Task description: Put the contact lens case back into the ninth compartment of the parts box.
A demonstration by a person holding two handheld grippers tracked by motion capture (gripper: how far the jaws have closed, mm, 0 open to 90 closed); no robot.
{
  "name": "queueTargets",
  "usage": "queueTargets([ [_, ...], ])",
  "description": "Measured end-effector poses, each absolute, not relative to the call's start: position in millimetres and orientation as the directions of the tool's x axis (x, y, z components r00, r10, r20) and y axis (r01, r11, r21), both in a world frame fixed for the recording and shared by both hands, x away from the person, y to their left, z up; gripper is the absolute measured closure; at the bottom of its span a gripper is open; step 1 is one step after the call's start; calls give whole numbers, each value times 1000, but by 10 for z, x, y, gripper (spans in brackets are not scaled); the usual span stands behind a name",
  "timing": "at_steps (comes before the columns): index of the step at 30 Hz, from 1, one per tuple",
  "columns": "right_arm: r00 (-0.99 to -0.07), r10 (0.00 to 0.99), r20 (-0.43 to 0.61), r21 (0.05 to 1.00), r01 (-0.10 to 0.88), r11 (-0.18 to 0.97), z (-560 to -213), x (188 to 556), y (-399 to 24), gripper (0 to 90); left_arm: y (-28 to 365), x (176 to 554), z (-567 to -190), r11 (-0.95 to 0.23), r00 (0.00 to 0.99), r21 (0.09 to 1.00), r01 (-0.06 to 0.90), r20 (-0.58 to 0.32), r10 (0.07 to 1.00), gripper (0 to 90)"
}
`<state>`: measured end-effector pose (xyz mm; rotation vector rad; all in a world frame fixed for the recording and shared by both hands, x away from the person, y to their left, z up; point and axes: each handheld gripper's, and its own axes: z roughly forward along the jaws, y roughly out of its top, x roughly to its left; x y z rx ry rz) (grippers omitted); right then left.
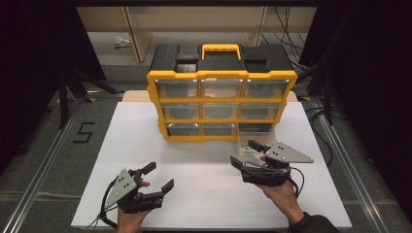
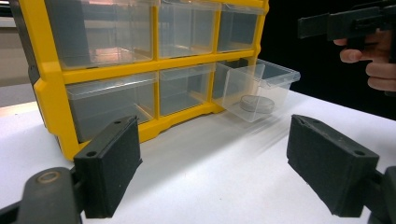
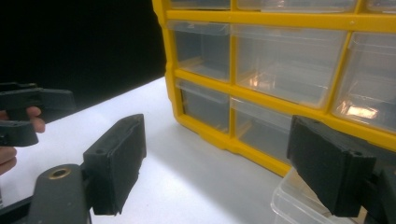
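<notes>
Holding both grippers wide and empty, you hover your left gripper [image 1: 158, 177] at seven o'clock on the surface [image 1: 204, 194]. Your right gripper [image 1: 245, 154] sits at five o'clock, beside the pulled-out drawer [image 2: 254, 88].

Drawer cabinet [image 1: 221, 99]: stands upright at the back middle of the desk [image 1: 145, 131], its three rows of three drawers facing the person.
Carry handle [image 1: 221, 49]: on top of the cabinet, at its middle.
Pulled-out drawer [image 2: 254, 88]: bottom row, right column; it juts forward from the cabinet over the desk.
Round disc [image 2: 257, 103]: lies inside the pulled-out drawer, on its floor.
Left tool [image 1: 155, 177]: near the front left of the desk, well apart from the cabinet, jaws spread wide.
Right tool [image 1: 245, 154]: front right, just before the pulled-out drawer, jaws wide apart.
Between the tools: bare desk.
</notes>
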<state>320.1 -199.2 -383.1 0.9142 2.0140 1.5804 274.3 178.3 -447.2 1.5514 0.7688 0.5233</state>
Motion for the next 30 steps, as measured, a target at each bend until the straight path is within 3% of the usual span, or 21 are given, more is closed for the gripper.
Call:
queueTargets([
  [30,-670,738,84,974,212,82,-4096,2935,-2238,173,1776,2735,-4471,-17,678,985,169,-104,727,173],
])
